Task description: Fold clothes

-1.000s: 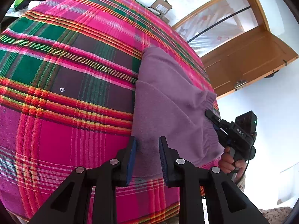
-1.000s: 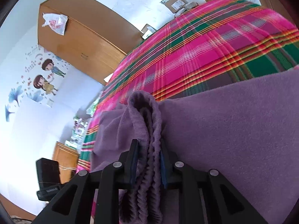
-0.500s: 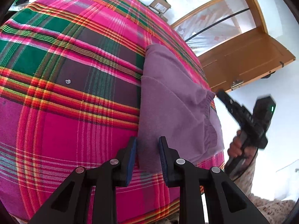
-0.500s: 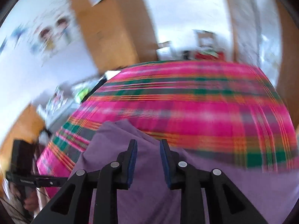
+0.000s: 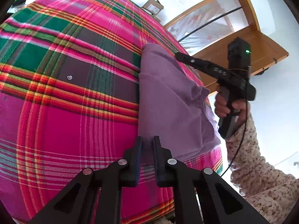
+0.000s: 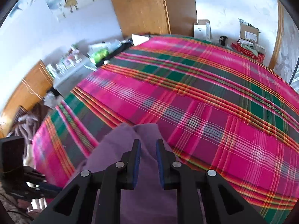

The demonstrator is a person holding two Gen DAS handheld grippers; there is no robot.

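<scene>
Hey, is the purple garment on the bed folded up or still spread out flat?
Folded: the purple garment lies as a narrow layered strip on the plaid bedspread, one layer's edge overlapping another.

We see soft, matt purple knit garment (image 5: 168, 100) lying on a woven plaid cotton-like bedcover (image 5: 74, 93); matt black plastic grippers with silvery metal pins; glossy wooden wardrobe (image 6: 142, 5); cardboard boxes (image 6: 249, 30) beyond; a speckled fleecy sleeve (image 5: 257, 169).
</scene>
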